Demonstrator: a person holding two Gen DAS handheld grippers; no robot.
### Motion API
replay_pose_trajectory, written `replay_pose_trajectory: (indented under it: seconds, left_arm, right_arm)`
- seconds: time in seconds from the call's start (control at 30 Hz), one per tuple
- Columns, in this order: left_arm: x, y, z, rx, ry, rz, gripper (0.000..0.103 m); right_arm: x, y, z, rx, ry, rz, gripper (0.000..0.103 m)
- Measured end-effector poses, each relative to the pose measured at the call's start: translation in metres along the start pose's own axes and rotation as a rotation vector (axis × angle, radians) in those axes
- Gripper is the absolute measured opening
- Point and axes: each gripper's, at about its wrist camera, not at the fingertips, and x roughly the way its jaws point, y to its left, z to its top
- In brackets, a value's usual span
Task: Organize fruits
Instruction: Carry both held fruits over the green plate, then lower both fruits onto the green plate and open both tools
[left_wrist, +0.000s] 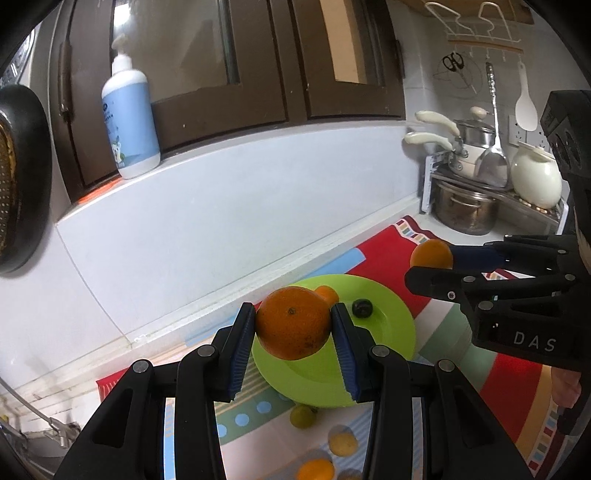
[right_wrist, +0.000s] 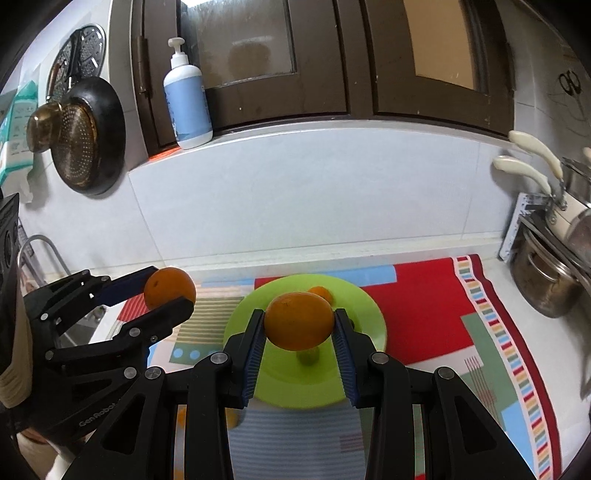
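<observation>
My left gripper (left_wrist: 293, 323) is shut on an orange (left_wrist: 293, 323) and holds it above the near rim of a green plate (left_wrist: 391, 321). My right gripper (right_wrist: 300, 320) is shut on another orange (right_wrist: 299, 320), also above the green plate (right_wrist: 240, 321). Each gripper shows in the other's view, the right gripper (left_wrist: 430, 266) and the left gripper (right_wrist: 170, 293), with its orange. On the plate lie a small orange fruit (left_wrist: 327, 293) and a dark round fruit (left_wrist: 362, 307). A greenish fruit (left_wrist: 303, 416), a yellow fruit (left_wrist: 343, 443) and an orange fruit (left_wrist: 316, 469) lie on the mat in front of the plate.
A colourful patterned mat (right_wrist: 424, 317) covers the counter. Steel pots on a rack (left_wrist: 465, 210) and a white jar (left_wrist: 535, 177) stand at the right. A soap bottle (right_wrist: 187, 99) stands on the window sill. A black pan (right_wrist: 88, 136) hangs at the left. A sink edge (right_wrist: 40, 254) is at the left.
</observation>
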Motion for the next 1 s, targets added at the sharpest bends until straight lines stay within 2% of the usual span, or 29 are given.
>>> replay_pose_trajectory:
  seconds: [0.57, 1.0]
  left_arm:
    - [0.083, 0.022, -0.014, -0.059, 0.146, -0.052, 0.041]
    - [0.126, 0.021, -0.026, -0.042, 0.227, -0.088, 0.041]
  right_arm:
    - [0.085, -0.015, 0.0, 0.008, 0.119, 0.021, 0.037]
    - [0.131, -0.027, -0.005, 0.01, 0.182, 0.029, 0.037]
